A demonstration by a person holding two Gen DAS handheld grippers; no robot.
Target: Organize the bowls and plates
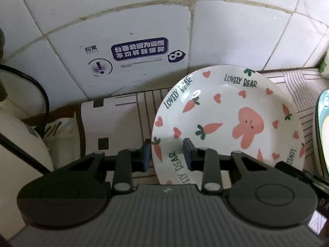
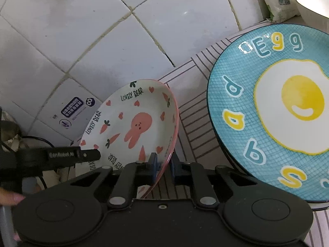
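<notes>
1. The rabbit plate (image 1: pixel 222 119) is standing tilted up off the counter (image 1: pixel 292 82), close to the back edge where the tiled wall (image 1: pixel 144 10) rises; its decorated face is turned toward both cameras.
2. The left gripper (image 1: pixel 167 154) is straddling the plate's lower left rim, one blue pad outside the rim and one over the face; whether the pads are actually pressing cannot be told from its own view.
3. The right gripper (image 2: pixel 164 166) is pinching the plate's pink rim (image 2: pixel 167 158) on its right side, jaws nearly closed, so it is probably bearing the plate's weight.
4. The egg plate (image 2: pixel 271 111) is lying flat on the counter just to the right of the rabbit plate, and looks the likely place to stack it.
5. To do this well, the person should be keeping both grips square to the rim, moving the two hands together so that the plate is not twisted, and lowering it centred over the egg plate.
6. A white bowl (image 2: pixel 314 6) is waiting at the counter's far right corner.
</notes>
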